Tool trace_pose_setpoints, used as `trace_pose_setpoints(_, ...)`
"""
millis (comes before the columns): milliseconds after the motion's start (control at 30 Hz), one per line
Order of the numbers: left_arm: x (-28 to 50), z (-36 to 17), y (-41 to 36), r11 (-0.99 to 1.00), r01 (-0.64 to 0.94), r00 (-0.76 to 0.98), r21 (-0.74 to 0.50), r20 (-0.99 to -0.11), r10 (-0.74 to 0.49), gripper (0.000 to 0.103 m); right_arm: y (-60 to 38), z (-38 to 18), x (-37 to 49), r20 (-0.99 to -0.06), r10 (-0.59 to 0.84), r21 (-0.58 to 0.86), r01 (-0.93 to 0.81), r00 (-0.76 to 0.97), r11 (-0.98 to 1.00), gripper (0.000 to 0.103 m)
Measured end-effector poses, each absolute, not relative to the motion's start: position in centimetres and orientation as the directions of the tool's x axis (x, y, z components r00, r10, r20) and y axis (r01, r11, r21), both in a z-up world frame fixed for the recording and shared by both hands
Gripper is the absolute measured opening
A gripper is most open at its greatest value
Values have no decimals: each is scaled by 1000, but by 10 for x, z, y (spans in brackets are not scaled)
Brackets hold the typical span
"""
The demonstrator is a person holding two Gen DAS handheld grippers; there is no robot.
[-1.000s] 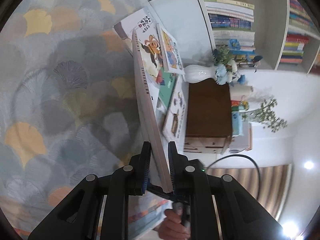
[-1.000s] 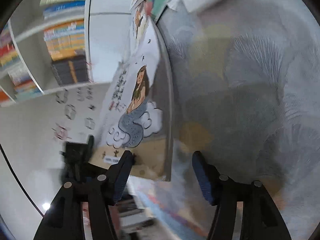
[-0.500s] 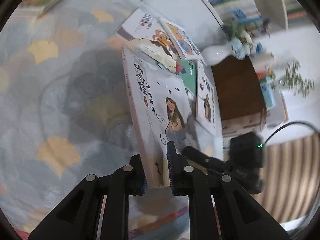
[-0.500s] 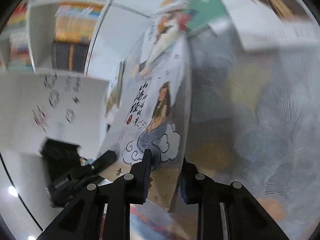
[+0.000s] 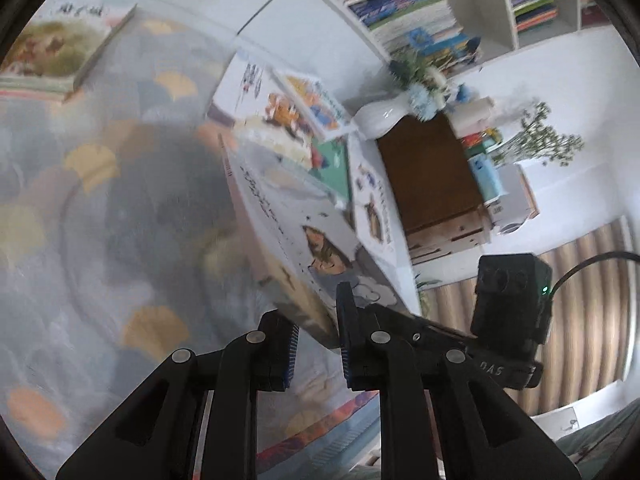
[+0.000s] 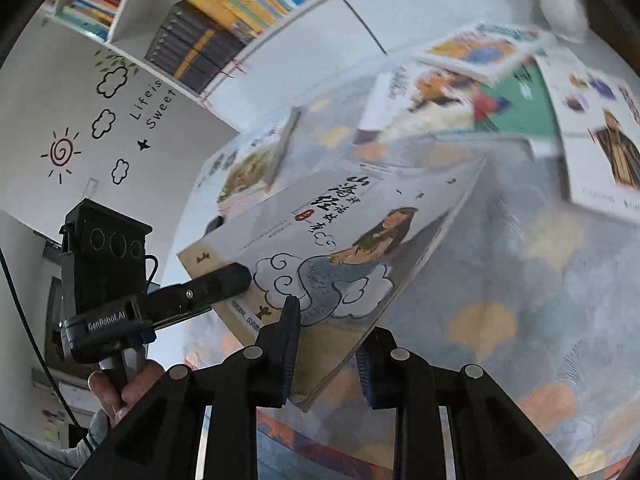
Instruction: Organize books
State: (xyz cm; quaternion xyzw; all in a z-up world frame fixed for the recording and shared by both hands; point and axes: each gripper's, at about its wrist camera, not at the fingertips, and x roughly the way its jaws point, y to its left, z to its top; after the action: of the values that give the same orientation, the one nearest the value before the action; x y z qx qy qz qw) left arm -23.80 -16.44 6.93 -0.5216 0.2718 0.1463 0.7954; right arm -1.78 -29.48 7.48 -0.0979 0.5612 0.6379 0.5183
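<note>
Books lie scattered on the patterned rug — I hold one, the mermaid book [image 6: 352,248], lifted clear of the rug [image 6: 520,320] and tilted. My left tool [image 5: 316,332] is clamped on its near corner; my right tool [image 6: 326,344], its jaws closed in the last second, grips the lower edge. Large Chinese characters run across the cover; I cannot read the small print. "GenRobot.AI" shows on the left tool's body. "Life is Sweet" is drawn on the wall [image 6: 154,104]. A loose pile of picture books [image 6: 500,92] lies at the rug's far edge — another book [image 6: 248,164] lies apart. The bookshelf [image 6: 224,12] holds packed rows.
</note>
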Motion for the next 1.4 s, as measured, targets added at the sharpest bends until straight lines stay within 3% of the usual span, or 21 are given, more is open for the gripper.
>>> trace_pose_setpoints(267, -290, 121, -126, 488, -484, 848, -726, -527, 58, 14, -247, 121, -61, -619, 631, 632, -774, -468, 47, 25)
trace_pose_setpoints(567, -347, 161, -62, 547, -588, 799, -596, -532, 280, 15, -143, 148, -127, -594, 616, 604, -793, -517, -84, 27)
trace_pose_setpoints(1100, -391, 95, 61, 445, -652, 757, -614, -556, 342, 16, 5, 93, -171, -707, 480, 524, -840, -520, -140, 30)
trace_pose_setpoints(1400, -387, 31, 108, 335, -660, 751, -672, -597, 281, 17, 60, 47, -165, -760, 428, 496, -862, -489, -104, 31)
